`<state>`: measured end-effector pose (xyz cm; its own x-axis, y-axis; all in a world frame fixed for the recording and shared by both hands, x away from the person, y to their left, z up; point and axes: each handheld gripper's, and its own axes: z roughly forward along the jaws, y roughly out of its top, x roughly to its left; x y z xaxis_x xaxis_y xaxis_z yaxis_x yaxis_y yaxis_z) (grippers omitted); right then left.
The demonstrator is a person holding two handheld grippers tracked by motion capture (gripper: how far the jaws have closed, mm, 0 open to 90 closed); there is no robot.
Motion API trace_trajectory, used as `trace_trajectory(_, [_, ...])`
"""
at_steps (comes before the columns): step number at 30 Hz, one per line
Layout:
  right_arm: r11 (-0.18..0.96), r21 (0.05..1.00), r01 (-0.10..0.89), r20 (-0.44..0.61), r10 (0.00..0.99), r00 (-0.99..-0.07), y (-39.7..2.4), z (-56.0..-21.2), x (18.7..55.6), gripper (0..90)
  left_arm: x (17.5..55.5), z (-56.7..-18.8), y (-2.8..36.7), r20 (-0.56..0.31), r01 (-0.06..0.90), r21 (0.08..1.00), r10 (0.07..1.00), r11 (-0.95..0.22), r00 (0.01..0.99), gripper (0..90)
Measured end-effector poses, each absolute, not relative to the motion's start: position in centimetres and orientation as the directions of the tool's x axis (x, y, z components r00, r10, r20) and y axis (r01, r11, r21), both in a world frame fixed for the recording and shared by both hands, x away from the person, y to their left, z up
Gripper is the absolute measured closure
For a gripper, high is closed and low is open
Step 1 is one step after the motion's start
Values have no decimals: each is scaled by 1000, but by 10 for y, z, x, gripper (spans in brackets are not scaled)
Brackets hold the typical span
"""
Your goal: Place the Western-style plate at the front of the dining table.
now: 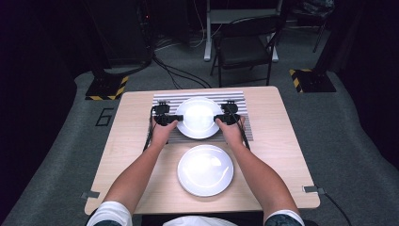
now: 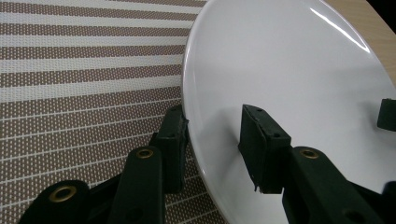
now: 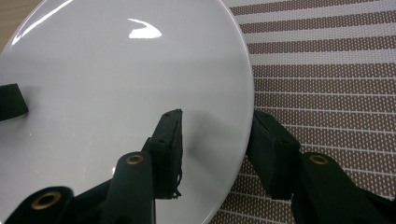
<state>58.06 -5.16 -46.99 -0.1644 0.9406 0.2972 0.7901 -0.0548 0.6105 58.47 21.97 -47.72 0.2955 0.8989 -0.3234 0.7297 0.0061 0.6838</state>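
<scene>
Far plate (image 1: 198,117) lies on the striped mat (image 1: 237,99) at the table's far edge. Left gripper (image 1: 175,119) and right gripper (image 1: 218,118) each clamp its rim on opposite sides. Grasp done; lift and placement remain. Near plate (image 1: 205,170) sits untouched.

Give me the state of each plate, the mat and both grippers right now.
Far plate: on the striped mat, gripped at both side rims, empty.
Near plate: flat on the table, untouched, empty.
Striped mat: spread flat under the far plate.
Left gripper: jaws straddle the far plate's rim, one inside, one outside.
Right gripper: the same on the opposite rim.
</scene>
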Motion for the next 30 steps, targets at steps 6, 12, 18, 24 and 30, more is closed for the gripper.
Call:
trace_trajectory(6, [-51,621,782,286,944,-166,-51,-469,583,558,586,-480,219,-327,726,688,900,18,287,616])
trace_trajectory(12, [-55,616,786,281,947,-154,-50,-472,587,564,587,-482,218,-320,722,692,901,11,293,617])
trace_trajectory(18, [-59,618,784,277,949,-147,-50,-476,589,568,589,-487,217,-310,722,692,906,6,290,616])
trace_trajectory(24, [-64,618,784,275,951,-139,-50,-479,590,574,591,-492,215,-300,725,688,909,-4,289,616])
trace_trajectory(30, [-69,620,782,270,954,-130,-48,-479,590,579,593,-497,213,-299,724,690,913,5,279,617])
